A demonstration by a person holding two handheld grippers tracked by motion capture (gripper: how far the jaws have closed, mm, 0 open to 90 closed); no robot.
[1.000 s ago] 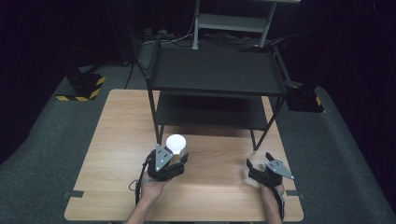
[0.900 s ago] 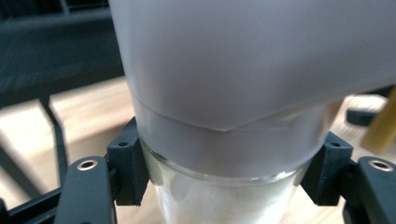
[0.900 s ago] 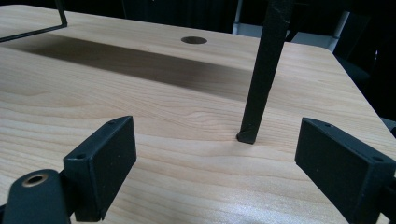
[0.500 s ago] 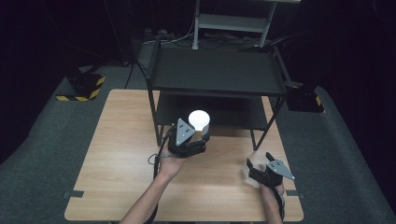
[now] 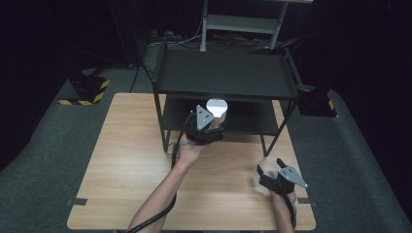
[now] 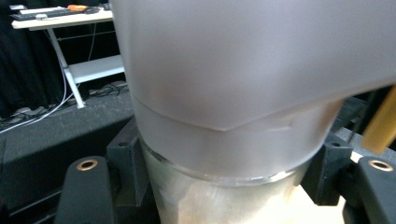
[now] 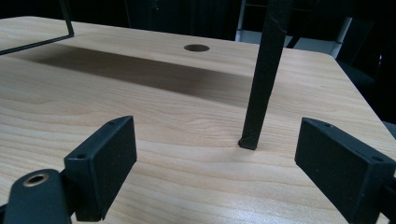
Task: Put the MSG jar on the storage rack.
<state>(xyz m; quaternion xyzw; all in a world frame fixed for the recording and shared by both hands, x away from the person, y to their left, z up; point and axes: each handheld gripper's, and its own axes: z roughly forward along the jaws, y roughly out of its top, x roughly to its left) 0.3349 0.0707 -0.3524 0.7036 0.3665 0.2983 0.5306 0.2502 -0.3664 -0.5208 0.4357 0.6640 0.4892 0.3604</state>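
Note:
A white frosted cup (image 5: pixel 216 108) with a paler, shiny lower part is held upright in my left gripper (image 5: pixel 214 121), which is shut on it. In the left gripper view the cup (image 6: pixel 243 70) looms large between the two black jaws of the left gripper (image 6: pixel 229 172). It hangs at the front edge of the black rack's lower shelf (image 5: pixel 248 119), just under the top shelf (image 5: pixel 226 75). My right gripper (image 5: pixel 268 167) rests low over the table's front right, open, with nothing between its jaws. In its own view the right gripper (image 7: pixel 219 163) faces the rack's front right leg (image 7: pixel 261 79).
The two-level black metal rack stands on the far half of the wooden table (image 5: pixel 121 160). A round hole (image 7: pixel 196 47) is in the tabletop beyond the leg. Yellow-black striped blocks (image 5: pixel 87 90) sit on the grey floor at left.
My left gripper has carried the cup away from the table's front, forward and to the right, up to the rack's lower shelf. The right gripper has stayed in place.

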